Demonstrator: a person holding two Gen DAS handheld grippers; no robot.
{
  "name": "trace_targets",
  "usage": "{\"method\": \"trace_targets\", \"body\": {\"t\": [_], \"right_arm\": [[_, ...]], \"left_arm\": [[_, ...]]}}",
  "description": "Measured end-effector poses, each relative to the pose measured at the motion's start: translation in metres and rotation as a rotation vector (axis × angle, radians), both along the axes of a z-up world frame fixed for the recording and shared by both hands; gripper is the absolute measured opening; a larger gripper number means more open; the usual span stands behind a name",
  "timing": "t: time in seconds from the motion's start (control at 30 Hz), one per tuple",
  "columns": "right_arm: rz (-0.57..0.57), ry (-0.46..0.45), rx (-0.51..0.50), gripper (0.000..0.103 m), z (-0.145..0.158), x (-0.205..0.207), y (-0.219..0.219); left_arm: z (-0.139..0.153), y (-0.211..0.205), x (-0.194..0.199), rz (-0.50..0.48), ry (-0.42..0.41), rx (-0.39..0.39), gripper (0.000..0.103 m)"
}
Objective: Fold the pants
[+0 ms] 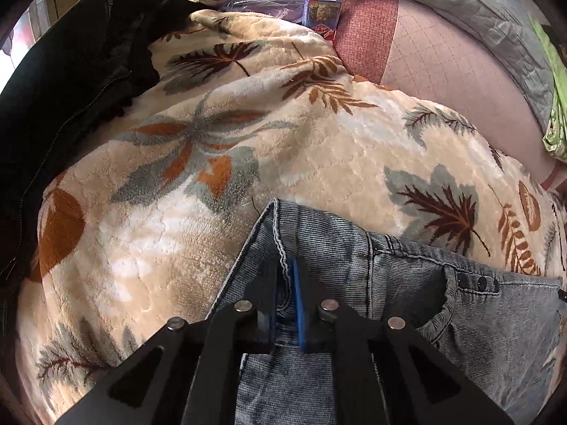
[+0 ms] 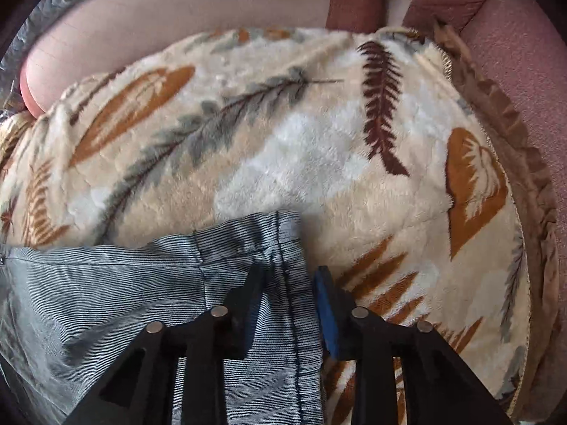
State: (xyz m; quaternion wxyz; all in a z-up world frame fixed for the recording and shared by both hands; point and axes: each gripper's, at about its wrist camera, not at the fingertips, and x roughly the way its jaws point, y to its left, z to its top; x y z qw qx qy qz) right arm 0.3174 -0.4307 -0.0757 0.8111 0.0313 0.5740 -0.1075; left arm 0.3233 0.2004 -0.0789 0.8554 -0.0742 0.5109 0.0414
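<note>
The grey denim pants (image 1: pixel 407 283) are lying on a cream fleece blanket (image 1: pixel 248 141) printed with leaves, which is covering a bed, and each gripper is working one upper corner of the garment. The left gripper (image 1: pixel 285 283) is pinching the pants: its fingers (image 1: pixel 297 304) are pressed close together with a stitched seam edge caught between them, near the corner that is peaking up ahead of the tips. From there the cloth is running off to the right, past a pocket opening with three dark rivets (image 1: pixel 478 281). In the right wrist view the right gripper (image 2: pixel 288 279) is straddling the opposite side seam of the pants (image 2: pixel 141 283); its fingers (image 2: pixel 324 304) are standing apart, one over the denim and the blue-padded one out over the bare blanket, so it is not gripping anything yet. The cloth is spreading away to the left from this side, which suggests the band between the two grippers is lying crosswise and the legs are trailing back toward the person, out of view. The coming move seems to turn on the right fingers closing on that seam, so that both corners are being carried together. A black jacket (image 1: pixel 71 88) is lying at the blanket's left edge, well apart from the pants.
</note>
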Motion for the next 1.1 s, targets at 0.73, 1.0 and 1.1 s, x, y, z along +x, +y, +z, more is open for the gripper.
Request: {"method": "trace_targets", "body": {"t": [0.73,1.0,1.1], "right_arm": [[0.029,0.029,0.109,0.014,0.025,-0.107,0.001],[-0.039,-0.038,0.133,0.069,0.015,-0.132,-0.011],[-0.070,-0.082,0.216,0.069,0.035,-0.171,-0.017]], "left_arm": [[-0.012,-0.013,-0.080,-0.036,0.025,0.046,0.071],[0.012,-0.015,-0.097,-0.050,-0.006,0.090,0.073],[0.030,-0.016,-0.132,-0.085,-0.056,0.164,0.073]]}}
